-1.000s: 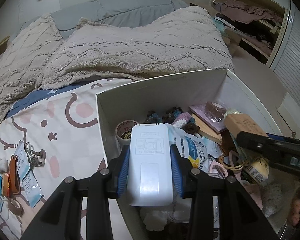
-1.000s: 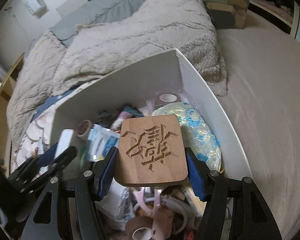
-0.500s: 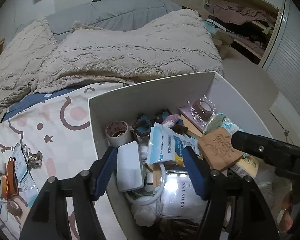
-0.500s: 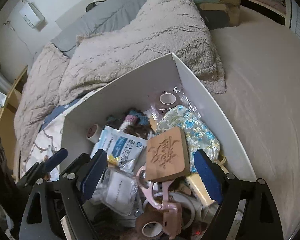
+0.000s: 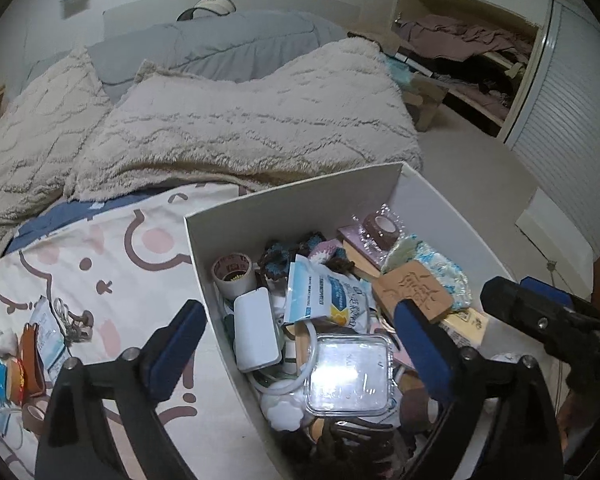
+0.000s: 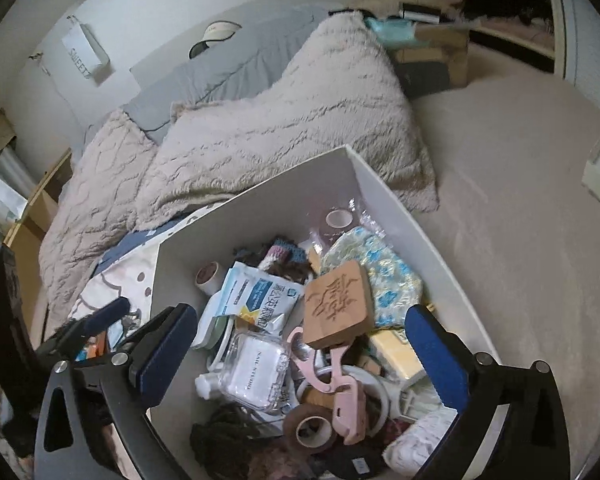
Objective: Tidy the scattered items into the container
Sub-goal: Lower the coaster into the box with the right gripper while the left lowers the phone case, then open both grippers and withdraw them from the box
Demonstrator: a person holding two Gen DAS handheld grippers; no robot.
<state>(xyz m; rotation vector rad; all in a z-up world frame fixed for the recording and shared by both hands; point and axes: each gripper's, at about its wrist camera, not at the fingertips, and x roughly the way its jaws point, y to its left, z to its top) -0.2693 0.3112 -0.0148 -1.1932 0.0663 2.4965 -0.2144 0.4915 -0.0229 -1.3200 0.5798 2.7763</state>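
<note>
A: What lies furthest left?
B: Scattered items on the cartoon-print bed sheet: packets, keys and a small tape roll, well outside the white container.
A: And the left tool?
B: Spread wide and empty, one finger outside the container's left wall, the other over its contents.
A: What sits beneath it?
B: A white power bank against the left wall, beside a tape roll, a blue-and-white packet and a clear plastic case.
A: Further right?
B: A carved wooden block rests tilted on the pile, touching a floral pouch. The right tool hangs released above the container, gripping nothing.
</note>
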